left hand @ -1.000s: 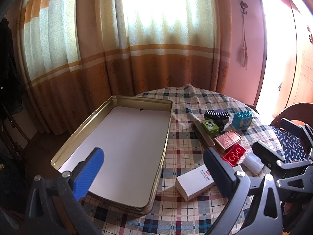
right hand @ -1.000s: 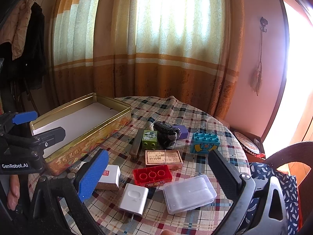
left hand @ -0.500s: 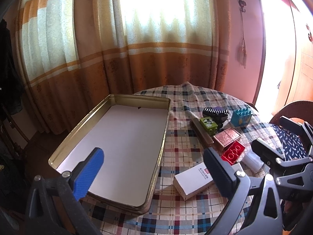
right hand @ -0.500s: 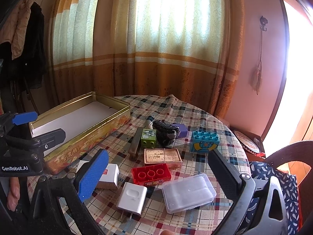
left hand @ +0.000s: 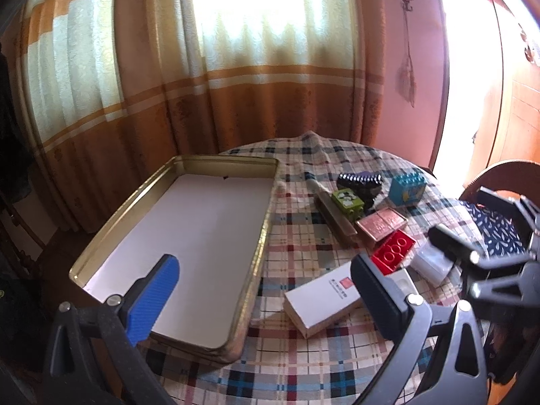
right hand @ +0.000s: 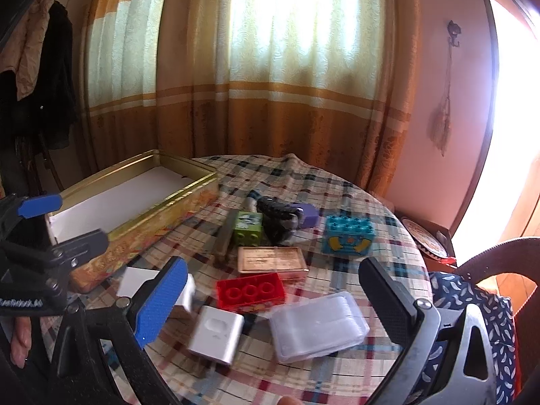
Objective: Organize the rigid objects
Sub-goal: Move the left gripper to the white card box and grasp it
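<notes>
We read very little here. On the left gripper [right hand: 64, 222], at nine o'clock in the right wrist view, a white label sits on its black body; it is blurred, and perhaps begins "GenRobot". The white box [left hand: 322, 298] carries a small red square mark and a line of print beside it, too small for us to read.

A plaid tablecloth [right hand: 337, 182] in cream, red and blue is being shown; a gold tin [left hand: 260, 260] lined white, a red brick [right hand: 250, 292], a teal brick [right hand: 349, 235], a green block [right hand: 248, 227] and orange-banded curtains [right hand: 270, 67] are being displayed.
</notes>
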Demonstrator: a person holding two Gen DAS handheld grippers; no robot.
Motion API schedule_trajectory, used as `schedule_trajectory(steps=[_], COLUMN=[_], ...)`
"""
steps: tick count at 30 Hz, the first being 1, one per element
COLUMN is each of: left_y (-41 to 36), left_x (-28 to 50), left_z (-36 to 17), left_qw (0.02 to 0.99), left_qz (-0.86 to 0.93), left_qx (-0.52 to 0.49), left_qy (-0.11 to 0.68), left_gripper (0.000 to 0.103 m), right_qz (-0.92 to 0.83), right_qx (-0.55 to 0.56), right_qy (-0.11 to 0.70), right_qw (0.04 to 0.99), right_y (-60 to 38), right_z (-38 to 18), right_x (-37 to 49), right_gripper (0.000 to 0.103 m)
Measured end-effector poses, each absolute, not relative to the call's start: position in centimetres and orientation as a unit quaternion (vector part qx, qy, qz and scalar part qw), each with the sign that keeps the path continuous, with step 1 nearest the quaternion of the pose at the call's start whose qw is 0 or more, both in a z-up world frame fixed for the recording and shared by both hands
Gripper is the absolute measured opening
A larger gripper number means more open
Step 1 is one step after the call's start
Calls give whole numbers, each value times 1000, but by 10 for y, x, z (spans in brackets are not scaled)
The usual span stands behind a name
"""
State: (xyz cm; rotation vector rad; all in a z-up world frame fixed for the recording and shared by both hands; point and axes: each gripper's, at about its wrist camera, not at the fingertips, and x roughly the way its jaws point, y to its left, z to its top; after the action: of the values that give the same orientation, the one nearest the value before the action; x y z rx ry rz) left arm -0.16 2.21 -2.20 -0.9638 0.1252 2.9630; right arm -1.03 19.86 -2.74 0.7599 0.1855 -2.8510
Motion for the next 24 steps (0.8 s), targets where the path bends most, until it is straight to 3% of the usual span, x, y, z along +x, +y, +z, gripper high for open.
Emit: schedule_trajectory(steps=[15,20,24], left_y=[50,60,63], left_x=[-1,0,0], left_z=[-46,-53,-58], left_qw=[64,90,108], left_qz=[938,931,923], left_qx=[-336,-351,-367], left_qy=[52,52,41], left_gripper=[103,102,102], right_qz=[-952,-942,-933], right_qx=[301,319,342], right_qy=[28,64,72], right_qw=[51,79,83], right_y=[255,238,234], right_z=[-52,-65,-77], right_x=[-24,-24,-31], right_gripper=[102,91,91])
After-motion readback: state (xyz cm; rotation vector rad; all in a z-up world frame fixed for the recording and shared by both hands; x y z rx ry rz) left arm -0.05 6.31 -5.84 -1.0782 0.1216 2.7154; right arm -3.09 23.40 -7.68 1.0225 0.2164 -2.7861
